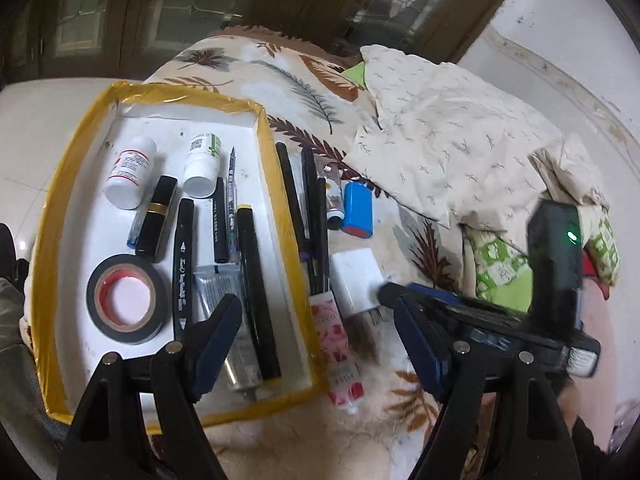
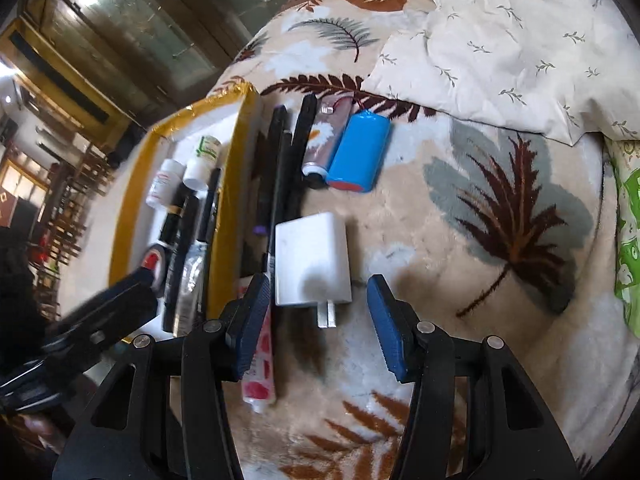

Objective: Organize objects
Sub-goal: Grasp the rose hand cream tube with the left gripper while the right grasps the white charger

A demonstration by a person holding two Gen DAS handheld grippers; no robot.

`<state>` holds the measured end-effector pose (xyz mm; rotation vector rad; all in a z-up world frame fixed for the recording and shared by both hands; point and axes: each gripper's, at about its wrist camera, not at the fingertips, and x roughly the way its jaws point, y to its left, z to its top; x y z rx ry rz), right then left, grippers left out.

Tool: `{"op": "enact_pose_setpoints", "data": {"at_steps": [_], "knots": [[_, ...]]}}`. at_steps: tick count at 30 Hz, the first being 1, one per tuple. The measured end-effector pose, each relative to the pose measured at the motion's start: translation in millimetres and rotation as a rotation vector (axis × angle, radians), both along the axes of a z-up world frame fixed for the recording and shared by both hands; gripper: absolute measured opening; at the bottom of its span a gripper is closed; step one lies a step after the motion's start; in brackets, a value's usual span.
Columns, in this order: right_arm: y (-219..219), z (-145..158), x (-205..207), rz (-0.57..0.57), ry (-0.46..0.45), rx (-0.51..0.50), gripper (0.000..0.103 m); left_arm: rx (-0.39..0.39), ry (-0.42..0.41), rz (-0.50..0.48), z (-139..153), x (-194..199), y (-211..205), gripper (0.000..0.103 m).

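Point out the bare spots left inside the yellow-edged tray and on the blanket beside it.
In the tray, white floor shows along the far wall behind the two bottles, and around the tape roll at the near left corner. Its right half is packed with pens. On the blanket, open room lies right of the charger and blue battery; the strip against the tray is crowded.

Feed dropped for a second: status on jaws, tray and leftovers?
Both jaws open, empty. Tray part filled. White charger, blue battery, pens outside it. Right gripper over charger; pink tube alongside.
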<state>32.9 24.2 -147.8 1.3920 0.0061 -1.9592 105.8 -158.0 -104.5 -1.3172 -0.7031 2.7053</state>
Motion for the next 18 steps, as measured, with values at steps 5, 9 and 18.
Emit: {"op": "enact_pose_setpoints", "data": {"at_steps": [5,9,18], "knots": [[-30.1,-5.0,-1.1,0.060,0.080,0.066,0.051,0.004,-0.041,-0.076,-2.3,11.7,12.4,0.079],[-31.3,-12.4,-12.2,0.024,0.039,0.069,0.051,-0.089,-0.106,-0.127,-9.1,8.2,32.7,0.079],[-13.4,-18.7,-16.1,-0.023,0.000,0.041,0.051,-0.363,-0.314,-0.039,-32.3,-20.1,40.9,0.079]]}}
